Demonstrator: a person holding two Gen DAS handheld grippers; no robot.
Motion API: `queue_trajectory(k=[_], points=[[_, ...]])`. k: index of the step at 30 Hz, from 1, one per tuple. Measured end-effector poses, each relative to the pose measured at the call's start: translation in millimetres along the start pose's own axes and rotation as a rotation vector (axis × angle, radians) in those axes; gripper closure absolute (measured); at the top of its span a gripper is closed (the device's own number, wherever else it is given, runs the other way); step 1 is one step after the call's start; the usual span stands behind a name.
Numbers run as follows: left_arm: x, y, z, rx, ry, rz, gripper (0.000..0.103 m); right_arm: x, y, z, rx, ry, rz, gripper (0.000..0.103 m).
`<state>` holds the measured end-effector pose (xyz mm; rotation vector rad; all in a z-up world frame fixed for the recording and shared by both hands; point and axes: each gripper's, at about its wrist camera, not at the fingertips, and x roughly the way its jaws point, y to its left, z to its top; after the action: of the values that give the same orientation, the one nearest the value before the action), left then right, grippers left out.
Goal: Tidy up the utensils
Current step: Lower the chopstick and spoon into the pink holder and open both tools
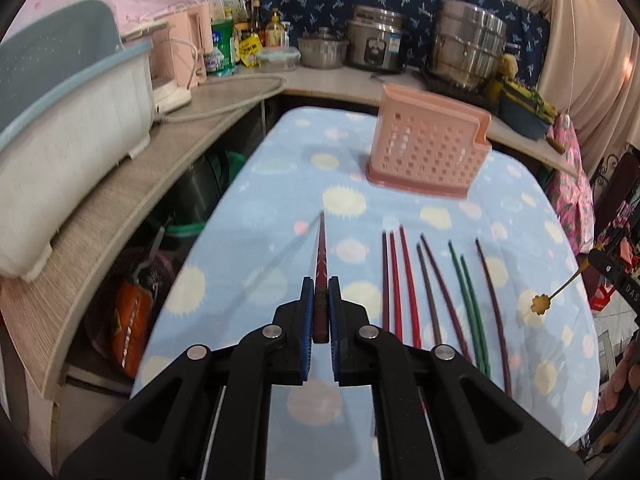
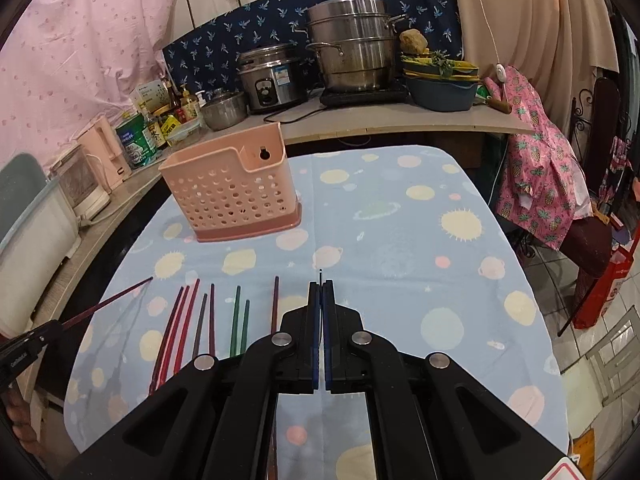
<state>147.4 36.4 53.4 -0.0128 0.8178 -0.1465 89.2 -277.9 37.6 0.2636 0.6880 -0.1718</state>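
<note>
Left hand-held gripper (image 1: 321,312) closed on a dark red chopstick (image 1: 321,256) pointing up-frame, pink holder (image 1: 428,148) further up and to the right; right hand-held gripper (image 2: 321,312) shut on a thin gold utensil (image 1: 560,290).

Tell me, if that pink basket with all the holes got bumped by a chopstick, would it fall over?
Probably not easily. The pink basket stands on a wider base on the tablecloth, which should steady it. It looks like thin plastic full of holes and seems empty, so it is likely light and might slide or tip backward under a hard push near its tall back edge.
</note>
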Motion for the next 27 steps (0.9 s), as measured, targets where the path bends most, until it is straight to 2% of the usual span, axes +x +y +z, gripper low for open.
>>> queue_trajectory(k=[10, 20, 27], points=[[-20, -4, 110, -0.016, -0.143, -0.038, 0.096, 9, 12, 77, 0.01, -0.073, 0.068, 0.101], [-40, -30, 225, -0.057, -0.337, -0.065, 0.096, 57, 33, 160, 0.017, -0.114, 0.145, 0.101], [-25, -50, 276, -0.086, -0.406, -0.091, 0.096, 93, 42, 191, 0.019, -0.115, 0.148, 0.101]])
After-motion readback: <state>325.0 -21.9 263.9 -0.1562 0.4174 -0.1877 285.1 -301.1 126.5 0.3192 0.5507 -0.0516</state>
